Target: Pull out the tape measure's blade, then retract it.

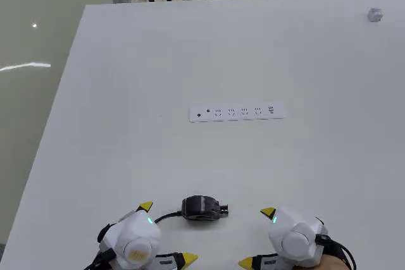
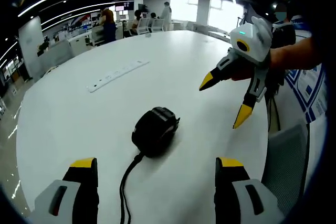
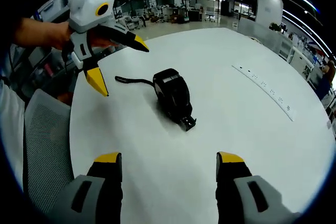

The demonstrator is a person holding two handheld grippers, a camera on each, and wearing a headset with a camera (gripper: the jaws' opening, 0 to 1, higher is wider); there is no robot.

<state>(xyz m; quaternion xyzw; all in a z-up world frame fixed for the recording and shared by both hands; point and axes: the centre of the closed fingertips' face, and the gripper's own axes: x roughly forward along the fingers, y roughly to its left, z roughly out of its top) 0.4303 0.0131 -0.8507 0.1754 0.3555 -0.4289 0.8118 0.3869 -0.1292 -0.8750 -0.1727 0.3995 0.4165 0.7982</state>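
A black tape measure [image 1: 201,208] lies on the white table [image 1: 158,61] near its front edge, blade tab pointing right and a black cord trailing left. My left gripper [image 1: 167,232] is open just left of it, apart from it. My right gripper [image 1: 257,237] is open just right of it, also apart. In the left gripper view the tape measure [image 2: 155,129] sits ahead of the open left gripper [image 2: 156,163], with the right gripper [image 2: 223,100] beyond it. In the right gripper view the tape measure [image 3: 173,94] lies ahead of the right gripper [image 3: 168,157], its tab nearest, with the left gripper [image 3: 121,65] at upper left.
A white power strip [image 1: 236,112] lies mid-table, beyond the tape measure. A small grey object [image 1: 374,14] sits at the far right. The table's left edge runs diagonally over a green floor. A mesh chair [image 3: 44,140] stands by the near edge.
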